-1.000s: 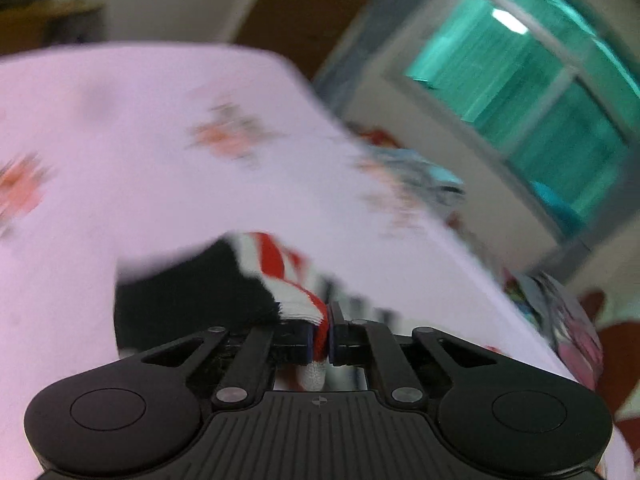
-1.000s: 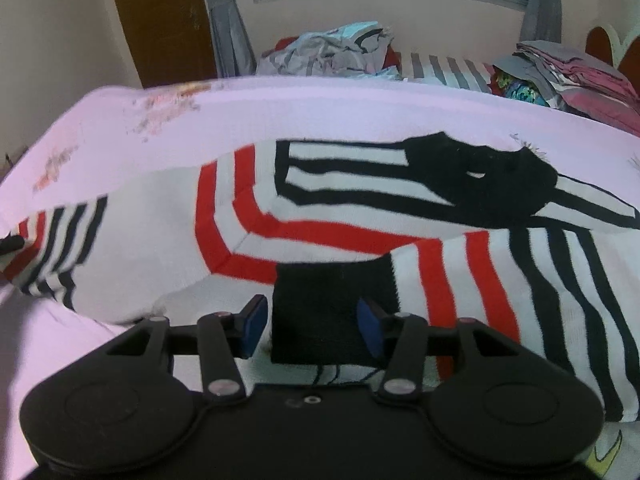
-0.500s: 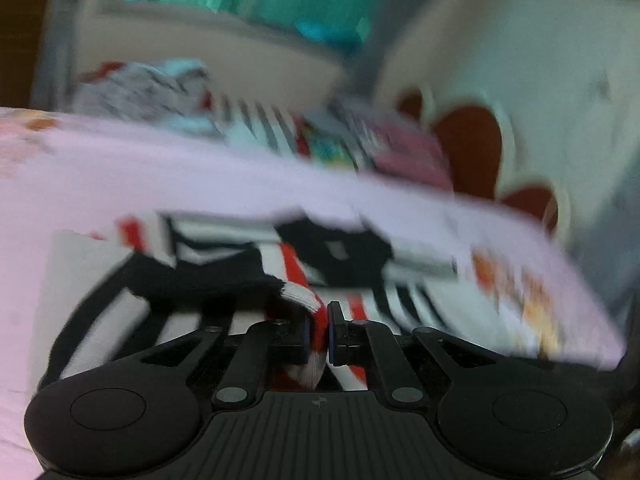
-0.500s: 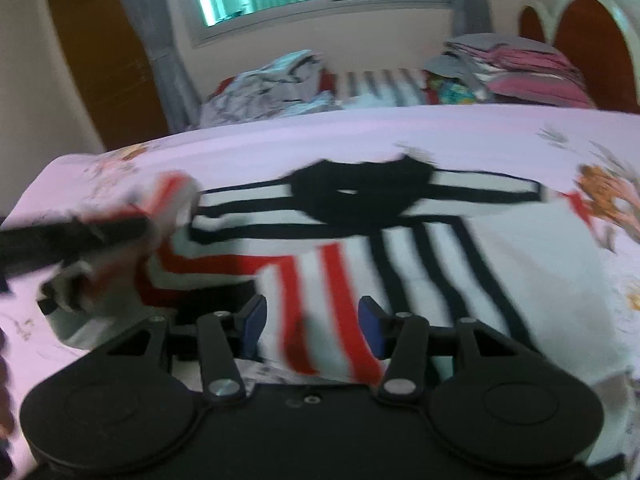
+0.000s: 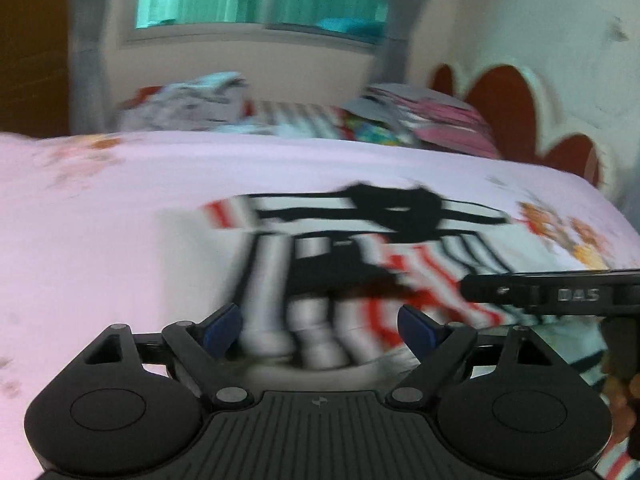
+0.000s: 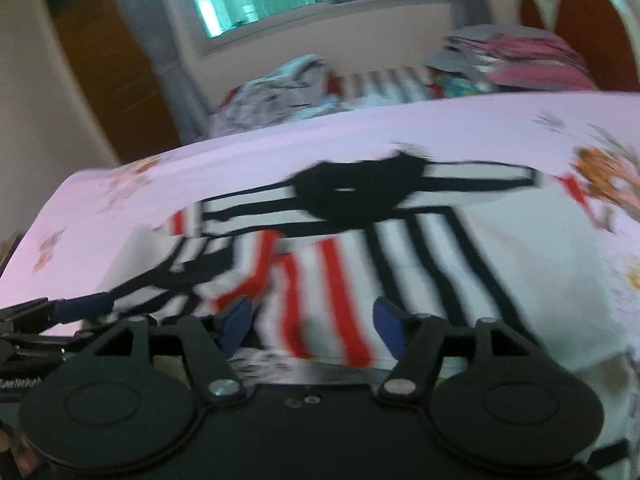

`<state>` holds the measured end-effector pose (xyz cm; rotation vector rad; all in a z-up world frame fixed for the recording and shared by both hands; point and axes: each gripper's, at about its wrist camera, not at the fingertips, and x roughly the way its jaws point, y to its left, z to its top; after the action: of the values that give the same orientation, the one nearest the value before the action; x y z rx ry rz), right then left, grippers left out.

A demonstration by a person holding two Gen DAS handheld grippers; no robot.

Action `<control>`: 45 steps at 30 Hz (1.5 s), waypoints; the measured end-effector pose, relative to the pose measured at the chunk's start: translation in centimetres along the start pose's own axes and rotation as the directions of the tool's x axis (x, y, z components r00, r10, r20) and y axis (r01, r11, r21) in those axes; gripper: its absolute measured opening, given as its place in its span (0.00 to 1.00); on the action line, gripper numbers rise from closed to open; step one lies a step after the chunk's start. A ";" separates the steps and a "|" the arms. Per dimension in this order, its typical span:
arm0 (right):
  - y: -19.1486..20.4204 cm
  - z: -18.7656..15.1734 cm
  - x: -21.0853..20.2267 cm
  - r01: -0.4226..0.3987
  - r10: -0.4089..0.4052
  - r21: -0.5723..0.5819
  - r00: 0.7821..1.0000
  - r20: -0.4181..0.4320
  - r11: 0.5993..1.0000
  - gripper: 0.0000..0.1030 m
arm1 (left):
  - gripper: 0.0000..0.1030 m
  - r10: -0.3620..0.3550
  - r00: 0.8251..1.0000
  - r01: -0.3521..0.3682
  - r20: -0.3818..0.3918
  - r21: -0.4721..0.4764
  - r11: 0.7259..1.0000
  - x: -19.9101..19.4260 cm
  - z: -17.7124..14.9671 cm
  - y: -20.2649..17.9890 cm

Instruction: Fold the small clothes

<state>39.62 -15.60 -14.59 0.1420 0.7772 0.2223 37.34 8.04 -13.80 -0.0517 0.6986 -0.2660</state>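
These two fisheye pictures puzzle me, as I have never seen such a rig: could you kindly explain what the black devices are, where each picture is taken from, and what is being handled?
A person holds a two-finger gripper in each hand, and a camera on each looks forward along its fingers. One picture is from the left gripper, the other from the right gripper; each also shows the other gripper at its edge. A striped shirt, white with black and red bands, lies on a pink bedsheet, with piles of clothes behind. Both grippers' jaws have just been opening and stand apart above the shirt. Nothing is held.
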 end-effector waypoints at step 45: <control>-8.9 -0.2 -0.2 0.137 -0.137 0.175 0.990 -0.012 0.975 0.09 | 0.44 0.029 0.995 -0.043 -0.098 -0.149 0.988 0.7 -2.9 5.2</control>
<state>40.64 -24.23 -16.47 0.2537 0.8024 0.0226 37.17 13.04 -17.19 -0.1714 0.8139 -0.1813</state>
